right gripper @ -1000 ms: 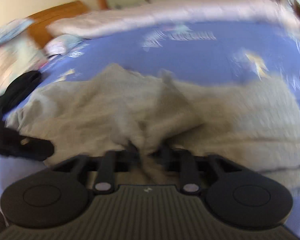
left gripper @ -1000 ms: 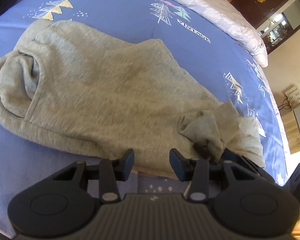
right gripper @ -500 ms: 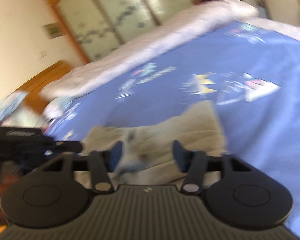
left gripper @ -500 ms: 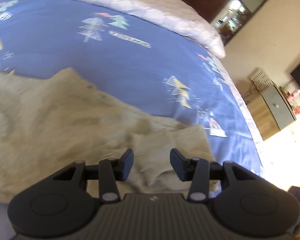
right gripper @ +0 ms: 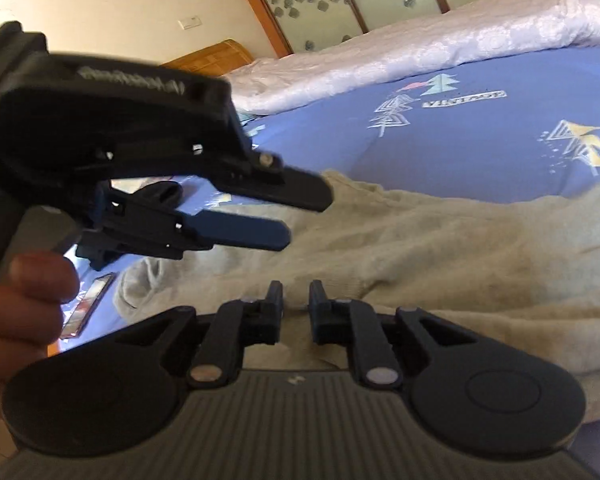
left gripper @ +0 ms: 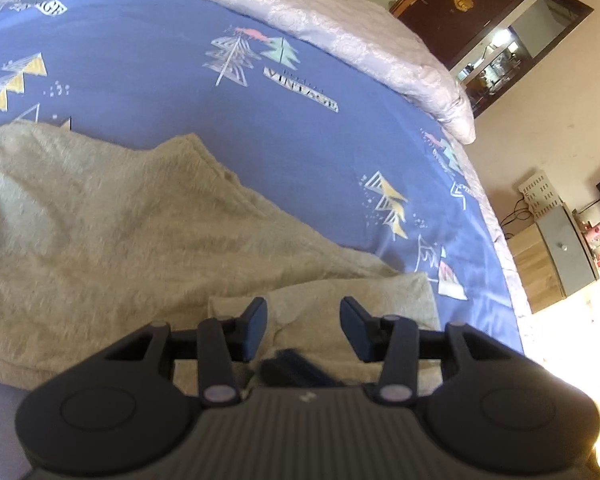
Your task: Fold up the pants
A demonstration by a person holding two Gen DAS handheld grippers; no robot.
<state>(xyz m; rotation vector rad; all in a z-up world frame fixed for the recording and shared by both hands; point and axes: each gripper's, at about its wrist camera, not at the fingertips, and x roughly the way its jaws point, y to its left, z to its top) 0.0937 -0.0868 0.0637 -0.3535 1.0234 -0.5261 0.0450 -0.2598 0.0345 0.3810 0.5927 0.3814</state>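
the grey sweatpants [left gripper: 112,232] lie spread along the near edge of the blue bedsheet [left gripper: 300,128], the left gripper [left gripper: 303,322] hovering part-open and empty, the right gripper [right gripper: 296,314] just narrowing, gripping nothing.

I count one pair of beige pants [left gripper: 112,232] on one blue bedsheet [left gripper: 320,152], one white quilt [left gripper: 340,28] along its far edge, and two grippers: left gripper [right gripper: 306,214], right gripper [right gripper: 296,306]. One hand [right gripper: 18,304] shows.
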